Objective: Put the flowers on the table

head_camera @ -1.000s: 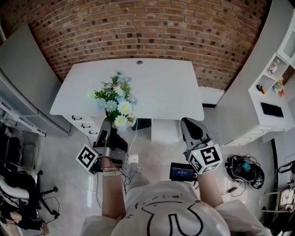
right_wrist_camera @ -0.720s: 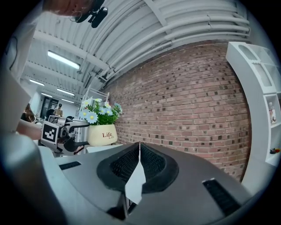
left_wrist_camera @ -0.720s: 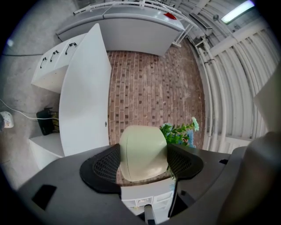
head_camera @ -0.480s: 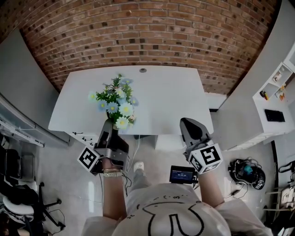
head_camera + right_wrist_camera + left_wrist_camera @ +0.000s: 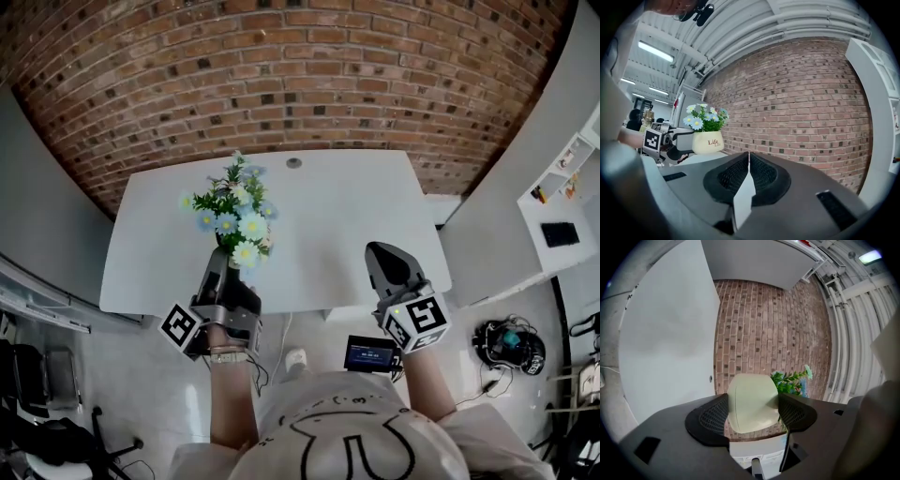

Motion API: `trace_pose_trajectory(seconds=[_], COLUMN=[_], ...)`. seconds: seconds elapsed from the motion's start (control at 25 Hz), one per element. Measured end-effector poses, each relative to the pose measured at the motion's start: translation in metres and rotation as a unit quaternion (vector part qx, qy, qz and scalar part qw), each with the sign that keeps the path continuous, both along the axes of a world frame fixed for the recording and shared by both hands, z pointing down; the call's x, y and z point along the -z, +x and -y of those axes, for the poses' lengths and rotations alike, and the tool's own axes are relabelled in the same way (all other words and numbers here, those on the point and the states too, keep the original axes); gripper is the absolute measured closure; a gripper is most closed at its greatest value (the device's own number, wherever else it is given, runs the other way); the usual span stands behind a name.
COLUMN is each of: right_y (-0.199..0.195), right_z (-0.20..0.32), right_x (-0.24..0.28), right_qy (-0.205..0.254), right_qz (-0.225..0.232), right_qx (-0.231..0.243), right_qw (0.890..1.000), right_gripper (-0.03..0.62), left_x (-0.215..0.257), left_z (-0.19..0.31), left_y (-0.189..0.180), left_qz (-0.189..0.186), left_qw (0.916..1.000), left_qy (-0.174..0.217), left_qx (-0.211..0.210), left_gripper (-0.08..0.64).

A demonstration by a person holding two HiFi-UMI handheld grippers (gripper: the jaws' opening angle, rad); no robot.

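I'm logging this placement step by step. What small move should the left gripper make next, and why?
Probably lower the left gripper straight down. Its jaws clamp the cream flower pot, which hangs over the near part of the white table, seemingly just above the surface, so the base should touch down before release.

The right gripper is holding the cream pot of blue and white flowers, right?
No, the left gripper holds the cream pot of blue and white flowers, as the left gripper view shows; the right gripper is shut and empty.
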State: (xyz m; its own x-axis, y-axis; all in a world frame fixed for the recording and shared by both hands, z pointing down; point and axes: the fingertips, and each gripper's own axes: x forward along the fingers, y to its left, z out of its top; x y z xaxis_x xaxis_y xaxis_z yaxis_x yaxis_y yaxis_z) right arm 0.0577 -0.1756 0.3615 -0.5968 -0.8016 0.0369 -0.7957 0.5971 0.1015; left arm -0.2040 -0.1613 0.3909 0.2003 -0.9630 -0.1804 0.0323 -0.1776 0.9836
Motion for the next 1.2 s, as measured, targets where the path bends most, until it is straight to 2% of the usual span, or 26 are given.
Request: trace_pose_trajectory(seconds=[0.24,0.52,1.2], right_y=[-0.03,-0.047,-0.033], right_z=[0.04,0.07,0.128], right_x=[-0.004,-0.009,-0.035], right_qy=[-0.004,-0.012,-0.044], right_qz=[-0.004,-0.012,-0.026], right_qx=[-0.021,-0.039,-0.047], right_qw=[1.0,0.999,0.998], right_gripper=[0.571,0.571,0.571], left_x=[-0.005,-0.021,-0.061], left_z=[0.05,0.086,0.134], left_y=[-0.028,-0.042,-0.029], left_qz=[-0.001,-0.017,-0.011], left_qw=[0.9997,0.9986,0.9964], left_qy=[-0.004,-0.023,-0.063], left_qx=[-0.023,-0.044,-0.055], left_gripper=[0.216,0.216,0.216])
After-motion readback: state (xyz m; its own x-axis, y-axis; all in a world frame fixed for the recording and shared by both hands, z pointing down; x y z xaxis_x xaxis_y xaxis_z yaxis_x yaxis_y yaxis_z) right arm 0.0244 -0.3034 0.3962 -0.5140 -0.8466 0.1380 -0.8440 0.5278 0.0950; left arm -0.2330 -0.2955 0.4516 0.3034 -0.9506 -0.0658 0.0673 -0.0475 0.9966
